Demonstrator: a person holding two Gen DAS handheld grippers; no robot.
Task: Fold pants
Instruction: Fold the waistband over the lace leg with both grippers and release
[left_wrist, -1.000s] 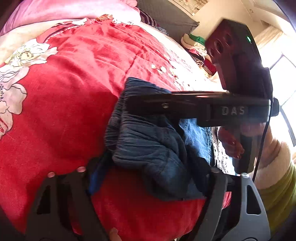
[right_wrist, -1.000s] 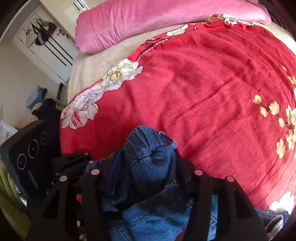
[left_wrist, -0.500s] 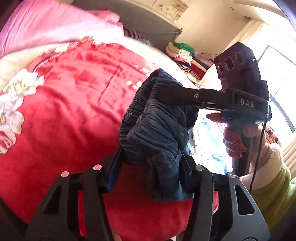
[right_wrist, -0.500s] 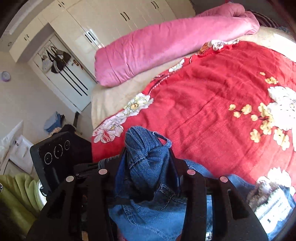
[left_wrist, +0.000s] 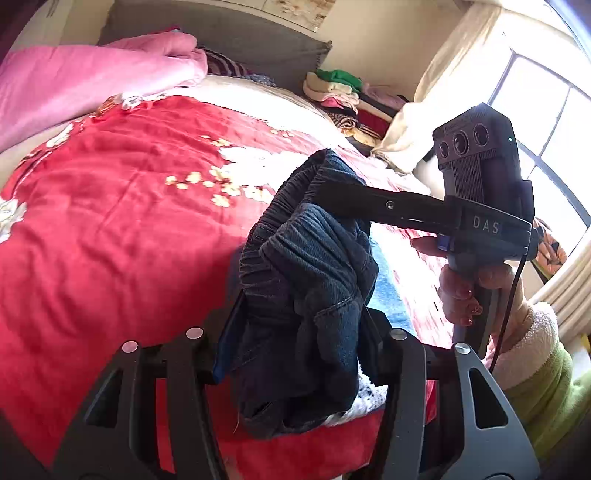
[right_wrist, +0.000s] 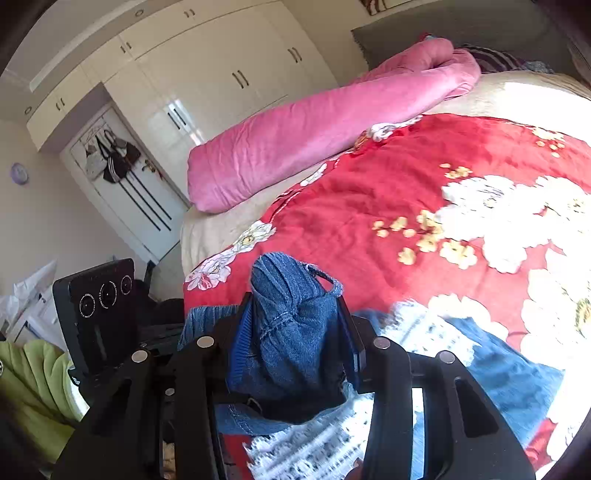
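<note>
Blue denim pants with an elastic waistband hang bunched between both grippers above the red floral bedspread. My left gripper is shut on the waistband cloth. The right gripper reaches in from the right in the left wrist view and pinches the same waistband higher up. In the right wrist view my right gripper is shut on the pants, and the left gripper's body shows at the left. The rest of the pants trails down onto the bedspread.
A rolled pink quilt lies along the far side of the bed. A pile of folded clothes sits by the headboard near the window. White wardrobes stand beyond the bed. The person's green sleeve is at the right.
Both grippers have risen together, lifting the bunched pants off the bedspread. The views tilted up, showing the wardrobe and window.
</note>
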